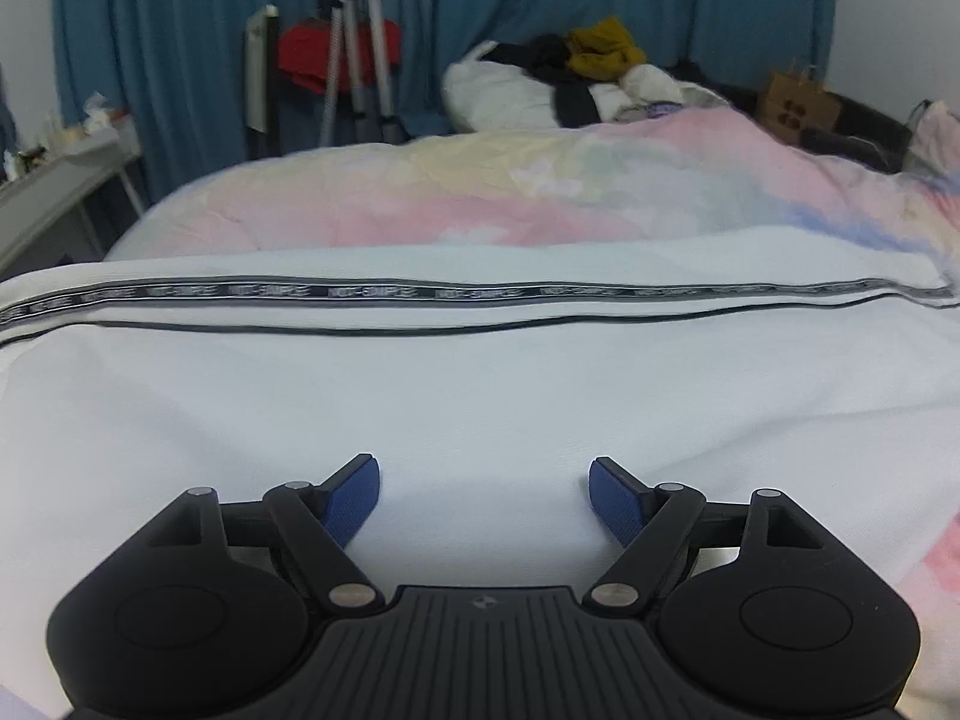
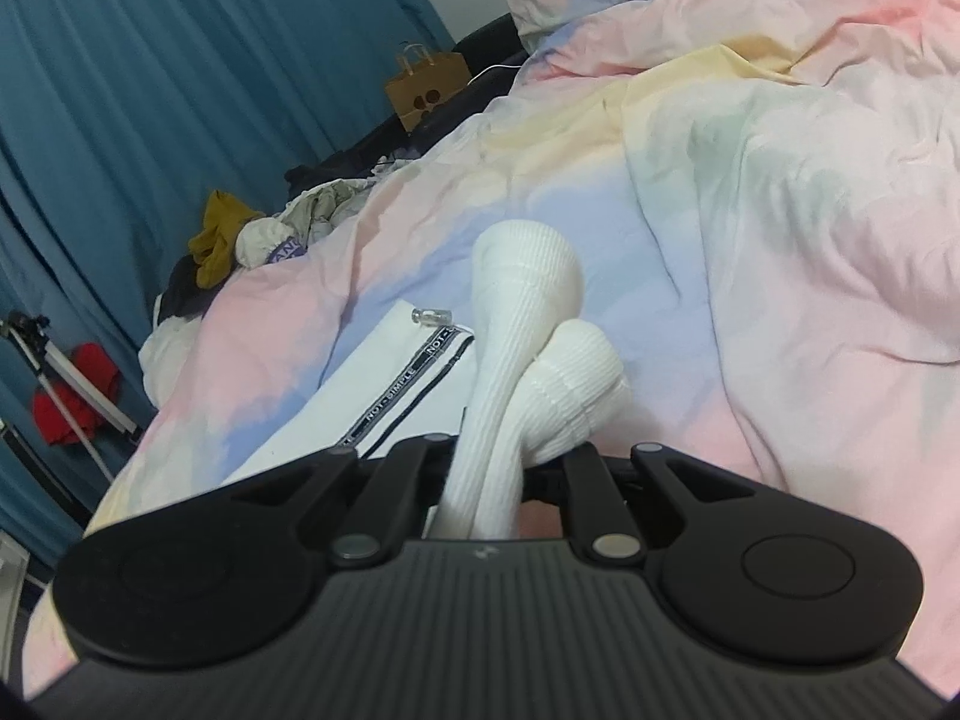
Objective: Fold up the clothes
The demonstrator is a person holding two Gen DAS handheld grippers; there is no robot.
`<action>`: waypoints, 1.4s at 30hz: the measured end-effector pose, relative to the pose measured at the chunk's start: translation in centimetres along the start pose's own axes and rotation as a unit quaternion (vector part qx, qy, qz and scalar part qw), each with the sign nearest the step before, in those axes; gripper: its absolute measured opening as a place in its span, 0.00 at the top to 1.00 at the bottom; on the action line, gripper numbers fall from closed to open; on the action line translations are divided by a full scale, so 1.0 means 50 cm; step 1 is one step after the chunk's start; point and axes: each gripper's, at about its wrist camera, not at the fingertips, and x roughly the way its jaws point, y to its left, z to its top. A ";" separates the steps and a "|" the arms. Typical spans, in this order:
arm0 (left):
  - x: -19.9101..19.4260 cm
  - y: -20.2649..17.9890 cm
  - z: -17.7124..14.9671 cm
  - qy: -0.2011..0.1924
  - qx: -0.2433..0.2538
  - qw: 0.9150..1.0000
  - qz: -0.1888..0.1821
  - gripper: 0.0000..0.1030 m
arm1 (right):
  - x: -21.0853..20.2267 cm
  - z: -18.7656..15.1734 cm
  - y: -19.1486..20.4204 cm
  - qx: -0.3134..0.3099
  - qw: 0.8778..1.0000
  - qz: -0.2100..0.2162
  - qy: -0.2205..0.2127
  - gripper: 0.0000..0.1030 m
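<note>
A white garment (image 1: pixel 480 372) with a black lettered stripe (image 1: pixel 456 291) lies flat across the pastel duvet (image 1: pixel 540 192). My left gripper (image 1: pixel 484 489) is open just above its near part, blue pads (image 1: pixel 354 495) spread wide, holding nothing. In the right wrist view the same garment (image 2: pixel 384 384) shows at centre left. My right gripper (image 2: pixel 489 480) is shut on the white ribbed cuffs (image 2: pixel 522 324) of that garment, which stick up and forward from between the fingers. The right fingertips are hidden by the cloth.
A pile of clothes (image 1: pixel 576 72) with a mustard item lies at the bed's far side, also in the right wrist view (image 2: pixel 252 240). A tripod (image 1: pixel 360 42), red cloth, brown paper bag (image 1: pixel 798 102) and blue curtains (image 2: pixel 180 60) stand behind. A white desk (image 1: pixel 54 180) is left.
</note>
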 end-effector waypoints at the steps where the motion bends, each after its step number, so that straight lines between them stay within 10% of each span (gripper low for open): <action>1: 0.007 0.000 -0.005 0.002 0.009 1.000 0.004 0.22 | -0.004 0.001 0.008 -0.013 1.000 0.003 -0.007 0.90; 10: -0.038 0.026 0.020 -0.015 0.009 1.000 0.007 0.25 | -0.170 -0.012 0.229 -0.163 0.972 0.087 -0.147 0.90; 15: -0.152 0.101 0.058 -0.091 -0.023 0.995 0.017 0.21 | -0.309 -0.188 0.446 -0.370 0.890 0.202 -0.173 0.90; 23: -0.228 0.219 0.078 -0.137 -0.107 0.985 0.017 0.20 | -0.280 -0.607 0.534 -0.599 0.758 0.254 0.039 0.90; 35: -0.262 0.261 0.072 -0.138 -0.139 0.980 -0.019 0.20 | -0.314 -0.642 0.542 -0.590 0.755 0.284 0.038 0.89; 42: -0.336 0.401 0.007 -0.110 -0.229 0.967 0.001 0.19 | -0.314 -0.619 0.539 -0.537 0.776 0.328 0.048 0.89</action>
